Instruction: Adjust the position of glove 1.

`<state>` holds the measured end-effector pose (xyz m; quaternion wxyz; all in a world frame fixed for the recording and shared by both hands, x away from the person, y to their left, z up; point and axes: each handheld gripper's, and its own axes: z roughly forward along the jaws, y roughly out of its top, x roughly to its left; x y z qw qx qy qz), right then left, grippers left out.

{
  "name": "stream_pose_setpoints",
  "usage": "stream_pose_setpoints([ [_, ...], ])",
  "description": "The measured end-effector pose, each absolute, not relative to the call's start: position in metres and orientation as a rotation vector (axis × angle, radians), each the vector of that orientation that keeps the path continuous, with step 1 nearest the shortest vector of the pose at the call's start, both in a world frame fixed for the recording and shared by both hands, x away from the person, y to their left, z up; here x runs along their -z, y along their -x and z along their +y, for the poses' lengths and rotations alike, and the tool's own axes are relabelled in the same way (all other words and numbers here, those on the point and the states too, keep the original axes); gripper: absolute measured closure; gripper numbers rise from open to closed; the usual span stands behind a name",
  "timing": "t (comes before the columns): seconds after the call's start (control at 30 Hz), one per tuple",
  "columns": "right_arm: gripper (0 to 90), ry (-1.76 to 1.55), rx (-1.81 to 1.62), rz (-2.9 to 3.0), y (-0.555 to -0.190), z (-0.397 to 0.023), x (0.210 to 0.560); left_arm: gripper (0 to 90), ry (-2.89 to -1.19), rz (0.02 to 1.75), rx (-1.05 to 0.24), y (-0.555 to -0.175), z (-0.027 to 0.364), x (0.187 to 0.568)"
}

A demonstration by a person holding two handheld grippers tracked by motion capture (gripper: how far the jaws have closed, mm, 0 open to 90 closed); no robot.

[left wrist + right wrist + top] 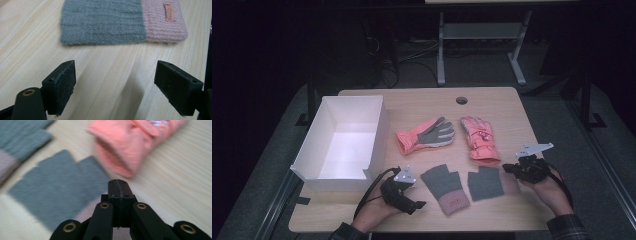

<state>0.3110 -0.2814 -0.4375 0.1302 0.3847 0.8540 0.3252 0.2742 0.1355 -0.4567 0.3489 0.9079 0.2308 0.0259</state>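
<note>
Two knitted grey fingerless gloves with pink cuffs lie at the table's front: the left one [445,189] [105,22] and the right one [486,183] [57,192]. Behind them rest two pink ski gloves, one showing a grey palm [427,135], the other back up [481,141] [125,147]. My left gripper [414,196] [115,85] sits low beside the left knitted glove, jaws open wide over bare wood, nothing between them. My right gripper [507,168] [117,185] is shut and empty, hovering at the right knitted glove's cuff end.
An empty white open box [377,131] stands at the table's left side. A round cable hole [461,100] sits near the wooden table's [507,115] far edge. Beyond it stands a grey desk frame [441,55] on dark floor.
</note>
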Motion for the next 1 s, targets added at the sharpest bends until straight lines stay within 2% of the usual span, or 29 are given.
stream_pose_setpoints([
  [0.2,90.0,-1.12,-0.878,2.498,-0.326,-0.285,0.45,17.2,-2.345,0.608,-0.065,-0.274,0.136,0.457],
  [0.5,90.0,-1.129,-0.845,2.511,-0.325,-0.287,0.454,17.2,-2.34,0.609,-0.066,-0.274,0.137,0.456],
  [1.0,90.0,-1.098,-0.831,2.573,-0.255,-0.288,0.451,17.2,-2.345,0.617,-0.068,-0.275,0.138,0.455],
])
